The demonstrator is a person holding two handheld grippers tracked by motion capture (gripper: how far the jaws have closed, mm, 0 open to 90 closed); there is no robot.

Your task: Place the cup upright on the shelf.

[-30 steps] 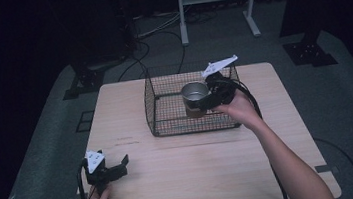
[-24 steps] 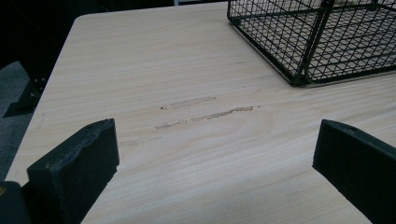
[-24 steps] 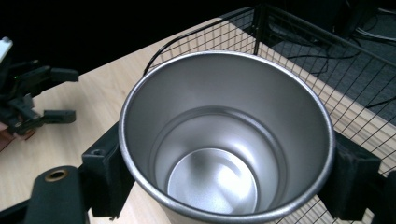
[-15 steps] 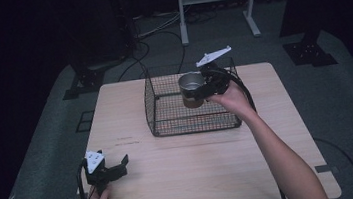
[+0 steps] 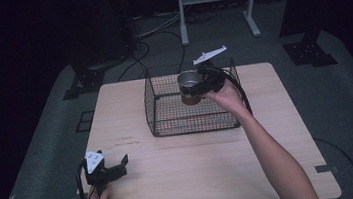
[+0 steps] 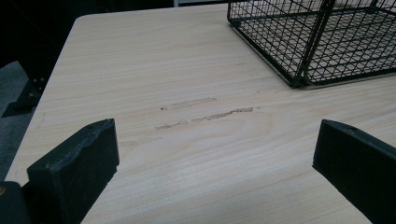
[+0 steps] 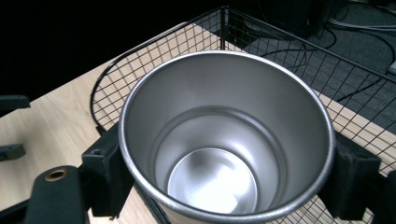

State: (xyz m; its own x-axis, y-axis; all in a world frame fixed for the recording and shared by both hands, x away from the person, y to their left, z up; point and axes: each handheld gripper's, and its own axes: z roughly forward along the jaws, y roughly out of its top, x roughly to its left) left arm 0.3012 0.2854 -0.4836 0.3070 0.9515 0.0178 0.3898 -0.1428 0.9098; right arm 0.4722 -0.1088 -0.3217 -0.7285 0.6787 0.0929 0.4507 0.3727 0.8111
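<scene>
A shiny steel cup (image 5: pixel 189 84) with its mouth up is held over the far right part of the black wire basket (image 5: pixel 168 129). My right gripper (image 5: pixel 199 86) is shut on it. In the right gripper view the black pads (image 7: pixel 105 161) press on both sides of the cup (image 7: pixel 224 140), which has nothing in it. Whether the cup touches the basket floor I cannot tell. My left gripper (image 5: pixel 116 168) rests near the table's front left corner, open. In the left gripper view its jaws (image 6: pixel 215 140) stand wide apart over bare wood.
The basket (image 6: pixel 308 42) stands on the far middle of the light wooden table (image 5: pixel 198 177). Its wire walls (image 7: pixel 187 42) rise around the cup. A white frame (image 5: pixel 214 4) and cables lie on the dark floor beyond the table.
The right hand has carried the cup a little toward the far side of the basket. The left gripper has kept still.
</scene>
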